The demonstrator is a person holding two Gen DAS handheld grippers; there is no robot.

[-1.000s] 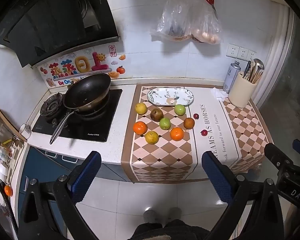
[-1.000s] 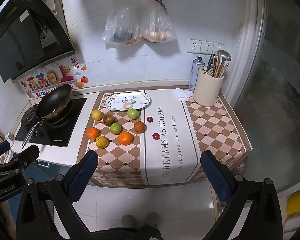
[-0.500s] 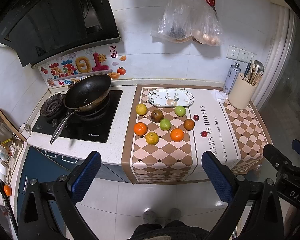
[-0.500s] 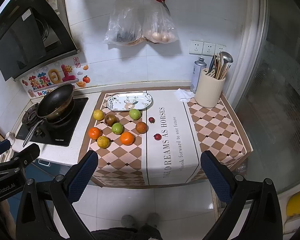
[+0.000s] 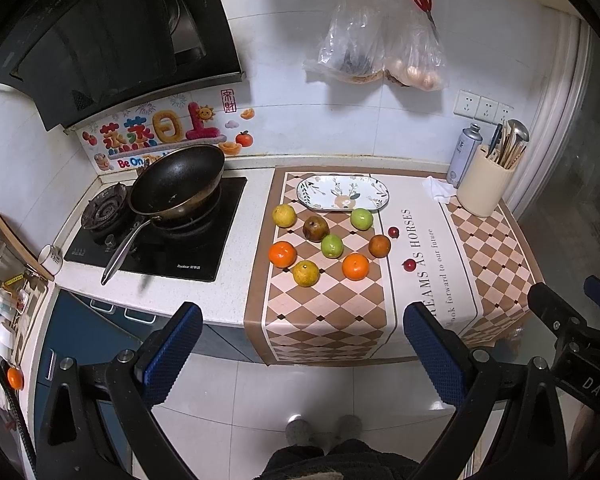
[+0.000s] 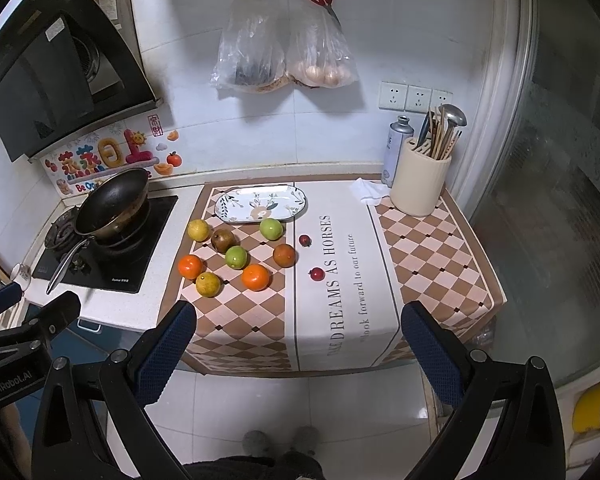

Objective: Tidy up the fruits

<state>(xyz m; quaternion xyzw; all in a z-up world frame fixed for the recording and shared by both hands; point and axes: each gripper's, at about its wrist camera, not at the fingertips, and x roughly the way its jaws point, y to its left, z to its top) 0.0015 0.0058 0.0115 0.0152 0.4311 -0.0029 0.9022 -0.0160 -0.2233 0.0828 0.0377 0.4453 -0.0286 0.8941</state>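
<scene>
Countertop mat (image 5: 332, 312) bears fruit beside a bare plate (image 5: 342, 199).

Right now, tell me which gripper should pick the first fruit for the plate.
Probably the left gripper: its open jaws line up with the fruit cluster around the nearer orange. The right gripper points at the bare cloth beside it.
</scene>
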